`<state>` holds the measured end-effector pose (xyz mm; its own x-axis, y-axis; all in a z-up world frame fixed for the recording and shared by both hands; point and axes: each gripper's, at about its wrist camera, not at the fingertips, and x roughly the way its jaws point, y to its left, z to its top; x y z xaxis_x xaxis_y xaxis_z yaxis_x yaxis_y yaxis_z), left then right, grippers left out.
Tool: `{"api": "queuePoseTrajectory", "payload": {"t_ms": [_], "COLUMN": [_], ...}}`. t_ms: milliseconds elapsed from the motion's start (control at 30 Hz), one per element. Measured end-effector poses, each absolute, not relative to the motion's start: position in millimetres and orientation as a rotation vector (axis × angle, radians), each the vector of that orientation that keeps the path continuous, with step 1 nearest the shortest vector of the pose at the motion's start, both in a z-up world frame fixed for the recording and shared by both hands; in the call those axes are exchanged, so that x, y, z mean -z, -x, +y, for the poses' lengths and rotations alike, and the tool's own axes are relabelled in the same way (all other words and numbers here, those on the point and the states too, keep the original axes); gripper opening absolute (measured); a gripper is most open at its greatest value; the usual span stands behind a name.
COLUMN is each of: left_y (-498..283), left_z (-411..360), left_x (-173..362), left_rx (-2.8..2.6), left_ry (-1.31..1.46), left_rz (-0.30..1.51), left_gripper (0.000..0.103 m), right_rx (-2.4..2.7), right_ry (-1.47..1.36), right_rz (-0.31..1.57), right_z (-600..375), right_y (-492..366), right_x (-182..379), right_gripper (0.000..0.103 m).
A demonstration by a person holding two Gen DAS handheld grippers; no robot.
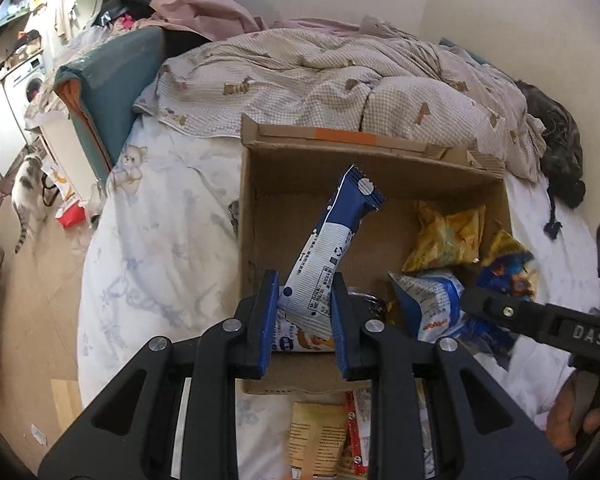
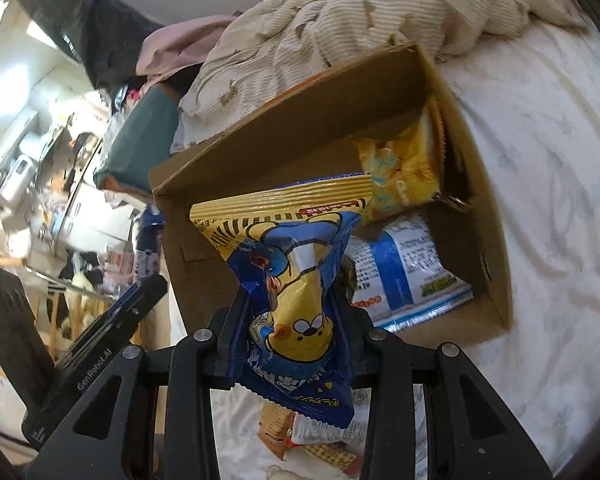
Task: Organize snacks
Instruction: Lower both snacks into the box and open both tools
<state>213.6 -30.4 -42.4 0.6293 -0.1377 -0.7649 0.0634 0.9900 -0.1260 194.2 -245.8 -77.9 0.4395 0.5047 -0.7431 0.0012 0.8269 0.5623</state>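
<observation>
Your landmark is the cardboard box [image 1: 256,200], open-topped on the white bedsheet [image 1: 160,240]; every position below is given against it.

Largest item: the yellow-and-blue cartoon snack bag [image 2: 296,280] in your right gripper [image 2: 290,320]. The jaws are pinching its lower half, and the film crumples between the pads. The bag's upper part fans out above the box's near-left corner, over the interior. Judged light, puffy and slippery, with contents likely to crush; a hold on the sealed seam would serve better than one across the belly.

Next: the blue-and-white wrapped bar [image 1: 328,252] in your left gripper [image 1: 304,320]. The jaws are pressed nearly together on its lower end. The bar slants up over the box's near-left floor, which is bare. Judged light and fairly stiff; the end grip looks sound, though the free end may swing.

Already inside the box: a yellow packet [image 1: 448,236] against the far-right wall and a blue-and-white packet [image 1: 428,304] at the near-right wall. Both are soft film and should shift if bumped.

Outside the box, just before its near wall, further packets [image 1: 320,440] lie on the sheet.
</observation>
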Motion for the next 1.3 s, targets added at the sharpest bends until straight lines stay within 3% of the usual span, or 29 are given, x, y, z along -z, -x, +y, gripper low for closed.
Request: {"api": "queuePoseTrajectory", "payload": {"t_ms": [767, 833, 1000, 1033, 1300], "left_y": [-212.0, -211.5, -209.4, -208.9, -208.0], "left_z": [-30.4, -30.1, -28.8, -28.6, -30.5], "left_x": [49.5, 49.9, 45.8, 44.8, 44.3], "left_rx": [0.066, 0.066, 0.064, 0.07, 0.093], "left_ry": [0.062, 0.065, 0.068, 0.074, 0.073], "left_rz": [0.899, 0.903, 0.883, 0.881, 0.885], "left_gripper": [0.026, 0.045, 0.083, 0.088, 0.088], "right_rx": [-0.33, -0.33, -0.31, -0.304, -0.308], "right_ry": [-0.504, -0.515, -0.527, -0.523, -0.511], "right_rz": [1.116, 1.115, 1.081, 1.077, 1.099], "right_z": [-230.5, -231.3, -237.0, -237.4, -235.6], "right_y": [-201.4, -202.2, -201.5, -201.5, -202.9], "right_x": [89.8, 89.5, 85.7, 85.2, 88.2], "right_gripper": [0.041, 0.044, 0.075, 0.076, 0.078]}}
